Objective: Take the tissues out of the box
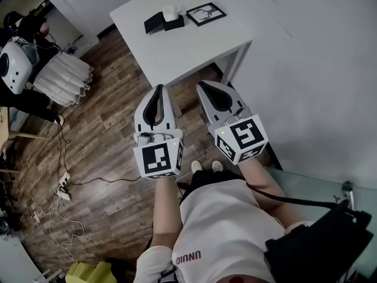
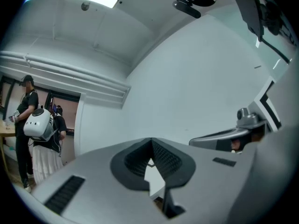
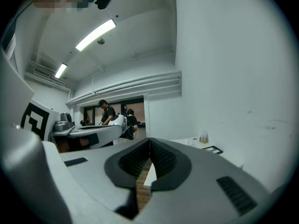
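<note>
Wood-plank floor (image 1: 106, 93) fills the left of the head view. A bystander (image 1: 59, 78) in a pale pleated garment stands at its edge, and loose cables (image 1: 62, 184) trail over the boards, well apart from the work.

The left gripper (image 1: 158, 88) is held low in front of the person's body, short of the white bench (image 1: 177, 55) and aimed toward it. Its fingers (image 2: 133, 160) are pressed together with nothing between them; only bare wall shows past the tips.

Farther ahead on the bench sits the black tissue box (image 1: 156, 23), with a white tissue (image 1: 170, 13) standing up out of its top. That raised tuft looks like the natural place to pinch.

The right gripper (image 1: 200, 85) hangs level with the left one, just beside it. Its fingers (image 3: 166, 162) are likewise closed on nothing, the bench edge visible beyond them. Neither gripper is near the box, so the pulling has probably not begun. This reads as a carrying posture, with the fingers kept together because there is nothing to hold.

A picture frame (image 1: 206, 13) lies just right of the box, close enough that a reach should come from the near side. The pale wall (image 1: 318, 69) closes off the right.
</note>
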The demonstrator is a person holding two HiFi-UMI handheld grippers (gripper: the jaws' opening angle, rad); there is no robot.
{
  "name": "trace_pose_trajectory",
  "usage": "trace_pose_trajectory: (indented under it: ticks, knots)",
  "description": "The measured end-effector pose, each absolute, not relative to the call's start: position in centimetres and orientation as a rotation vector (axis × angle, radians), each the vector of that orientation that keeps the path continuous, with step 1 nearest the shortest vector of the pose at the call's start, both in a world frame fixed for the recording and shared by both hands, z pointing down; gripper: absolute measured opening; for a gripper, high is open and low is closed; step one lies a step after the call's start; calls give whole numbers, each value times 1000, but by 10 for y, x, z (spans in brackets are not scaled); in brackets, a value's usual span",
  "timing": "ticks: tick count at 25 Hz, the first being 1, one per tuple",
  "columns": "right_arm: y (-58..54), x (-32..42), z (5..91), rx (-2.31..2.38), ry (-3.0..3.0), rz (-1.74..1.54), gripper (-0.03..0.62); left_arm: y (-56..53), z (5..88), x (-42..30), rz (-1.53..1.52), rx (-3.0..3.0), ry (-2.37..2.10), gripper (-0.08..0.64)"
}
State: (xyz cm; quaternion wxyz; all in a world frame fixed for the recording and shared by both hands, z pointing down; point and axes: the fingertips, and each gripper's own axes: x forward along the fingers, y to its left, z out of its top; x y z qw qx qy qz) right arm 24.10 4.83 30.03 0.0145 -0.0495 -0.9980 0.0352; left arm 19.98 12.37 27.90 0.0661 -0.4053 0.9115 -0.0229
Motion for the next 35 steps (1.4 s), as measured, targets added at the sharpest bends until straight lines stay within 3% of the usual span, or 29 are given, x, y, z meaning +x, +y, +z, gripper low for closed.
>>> trace_pose_trajectory:
  ticks: [24, 35]
  knots:
    - [14, 176, 294, 68, -3175, 70, 21, 142, 267, 113, -127, -1250, 2678, 12]
    - [-4, 96, 295, 70, -3159, 71, 21, 126, 272, 41, -159, -1232, 2702, 12]
